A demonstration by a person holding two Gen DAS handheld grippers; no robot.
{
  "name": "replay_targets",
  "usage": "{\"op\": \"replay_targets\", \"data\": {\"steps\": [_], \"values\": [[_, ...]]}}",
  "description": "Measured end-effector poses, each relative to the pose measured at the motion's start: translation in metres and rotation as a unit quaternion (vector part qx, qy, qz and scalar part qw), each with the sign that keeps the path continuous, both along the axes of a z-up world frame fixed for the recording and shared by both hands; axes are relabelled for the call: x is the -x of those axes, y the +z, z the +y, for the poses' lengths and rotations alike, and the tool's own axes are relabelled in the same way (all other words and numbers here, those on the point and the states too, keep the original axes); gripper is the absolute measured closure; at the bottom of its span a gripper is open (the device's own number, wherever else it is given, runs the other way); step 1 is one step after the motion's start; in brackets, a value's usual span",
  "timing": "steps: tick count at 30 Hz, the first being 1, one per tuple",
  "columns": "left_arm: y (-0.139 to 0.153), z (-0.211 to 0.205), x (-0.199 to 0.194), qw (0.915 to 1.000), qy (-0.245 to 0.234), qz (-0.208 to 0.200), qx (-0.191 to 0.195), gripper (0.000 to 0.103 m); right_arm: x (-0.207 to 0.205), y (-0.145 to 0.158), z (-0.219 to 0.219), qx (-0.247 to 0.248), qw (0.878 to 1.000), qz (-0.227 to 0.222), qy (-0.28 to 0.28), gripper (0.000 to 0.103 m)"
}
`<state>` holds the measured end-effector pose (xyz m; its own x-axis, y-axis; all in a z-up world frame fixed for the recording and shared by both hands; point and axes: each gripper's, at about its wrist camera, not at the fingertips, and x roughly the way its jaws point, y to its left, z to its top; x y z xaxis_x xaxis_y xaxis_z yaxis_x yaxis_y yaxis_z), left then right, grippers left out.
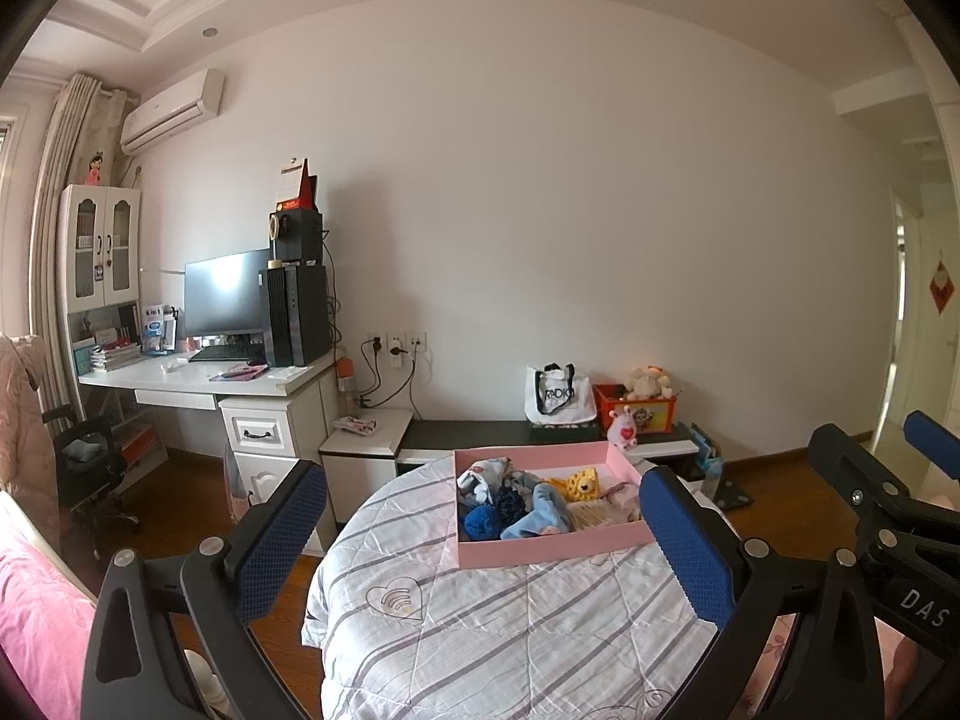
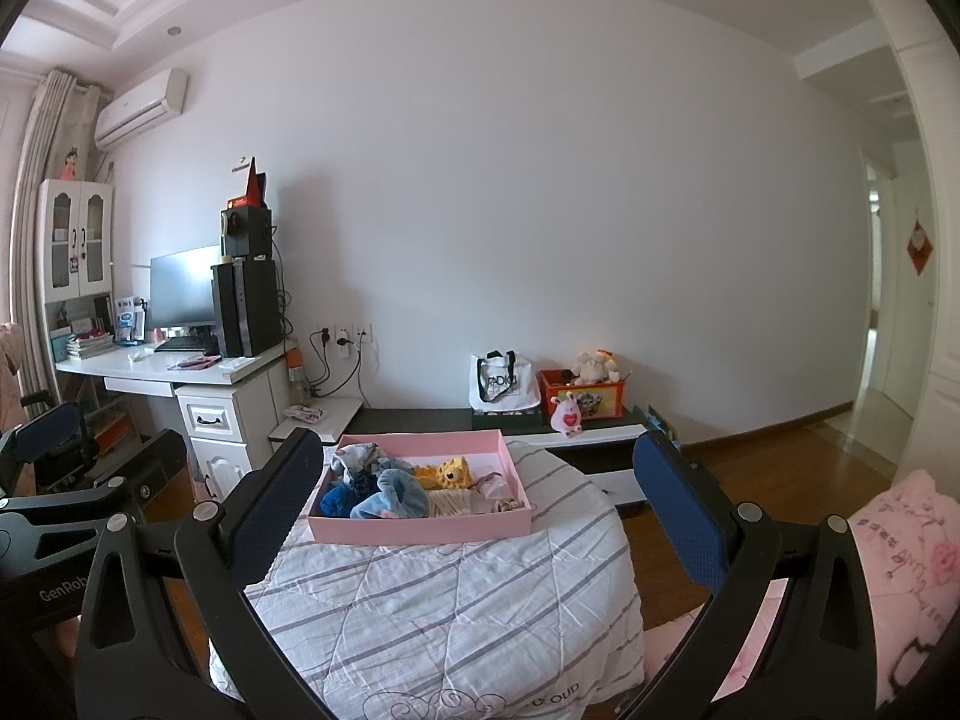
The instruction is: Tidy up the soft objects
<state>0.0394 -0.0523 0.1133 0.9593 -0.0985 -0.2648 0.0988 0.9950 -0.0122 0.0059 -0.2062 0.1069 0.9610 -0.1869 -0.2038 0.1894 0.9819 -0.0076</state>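
Soft toys and cloths [image 1: 528,504] fill a shallow pink cardboard tray [image 1: 540,552] on the striped quilted bed [image 1: 480,630], ahead of the spread, empty left claw [image 1: 480,540]. Right wrist view: tray [image 2: 420,531] lies ahead-left of the spread right claw [image 2: 480,516]; neither claw looks clearly nearer.

We cannot identify the small pale items at the pink box's [image 2: 420,525] four o'clock corner. The quilt [image 2: 420,612] runs off at six o'clock. The blue cloth [image 1: 534,516] partly hides the yellow toy [image 1: 579,483].
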Motion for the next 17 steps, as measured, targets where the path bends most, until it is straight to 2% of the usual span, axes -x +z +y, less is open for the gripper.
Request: {"op": "replay_targets", "data": {"steps": [17], "values": [[-0.0031, -0.0002, 0.0007, 1.0000, 0.003, -0.001, -0.001, 0.000, 0.0010, 0.0001, 0.0006, 0.000, 1.000, 0.000, 0.000, 0.000]]}}
